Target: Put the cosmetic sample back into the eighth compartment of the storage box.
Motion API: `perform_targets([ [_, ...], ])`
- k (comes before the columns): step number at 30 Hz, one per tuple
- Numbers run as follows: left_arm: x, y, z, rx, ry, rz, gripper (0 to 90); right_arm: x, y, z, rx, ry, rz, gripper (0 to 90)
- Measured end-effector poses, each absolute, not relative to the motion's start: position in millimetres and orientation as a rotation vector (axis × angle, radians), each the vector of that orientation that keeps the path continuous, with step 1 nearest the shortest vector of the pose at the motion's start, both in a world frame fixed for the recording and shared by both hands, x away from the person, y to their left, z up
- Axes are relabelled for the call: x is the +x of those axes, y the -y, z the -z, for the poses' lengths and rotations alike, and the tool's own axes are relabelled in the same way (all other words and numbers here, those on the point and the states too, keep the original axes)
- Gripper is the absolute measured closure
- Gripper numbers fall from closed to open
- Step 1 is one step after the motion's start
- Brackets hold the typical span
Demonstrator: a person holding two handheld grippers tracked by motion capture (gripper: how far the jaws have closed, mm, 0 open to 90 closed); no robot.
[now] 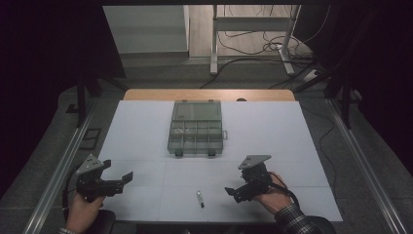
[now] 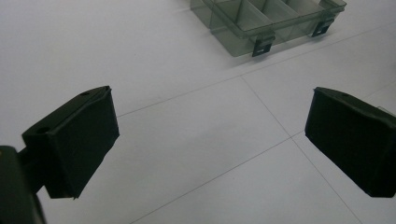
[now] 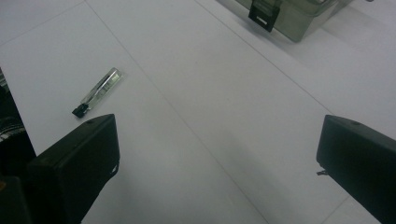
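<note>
The right gripper (image 1: 233, 191) is held low over the near edge of the surface (image 1: 146, 131), its jaws spread wide and holding nothing, and is angled toward the small clear tube (image 1: 200, 199) with a dark cap that lies flat just to its left. In the right gripper view the tube (image 3: 97, 92) is seen beyond the left jaw rather than between the two, so the gripper is judged to be lined up only roughly for a pick. The left gripper (image 1: 124, 179) is likewise kept wide and empty at the near left, well apart from the tube, presumably so that it stays out of the way. The box (image 1: 196, 128) is set at the middle of the surface with its lid folded back and its latches toward the person, so that its compartments are left open to receive something; in the left gripper view the box (image 2: 261, 21) is seen ahead.
</note>
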State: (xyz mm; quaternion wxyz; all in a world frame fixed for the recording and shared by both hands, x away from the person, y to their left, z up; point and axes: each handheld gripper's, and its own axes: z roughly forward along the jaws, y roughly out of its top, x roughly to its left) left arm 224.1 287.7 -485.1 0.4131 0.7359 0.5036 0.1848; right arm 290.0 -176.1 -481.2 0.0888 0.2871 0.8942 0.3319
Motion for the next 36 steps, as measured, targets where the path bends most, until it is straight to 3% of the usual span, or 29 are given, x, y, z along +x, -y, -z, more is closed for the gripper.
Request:
perform_targets([
  [26, 225, -289, 485, 1.842, -1.271, -0.451, 3.1, 287, 146, 488, 0.878, -2.734, -0.848, 0.0],
  [36, 225, -289, 486, 1.843, -1.27, -0.449, 3.2, 285, 127, 493, 0.862, -2.777, -0.851, 7.7],
])
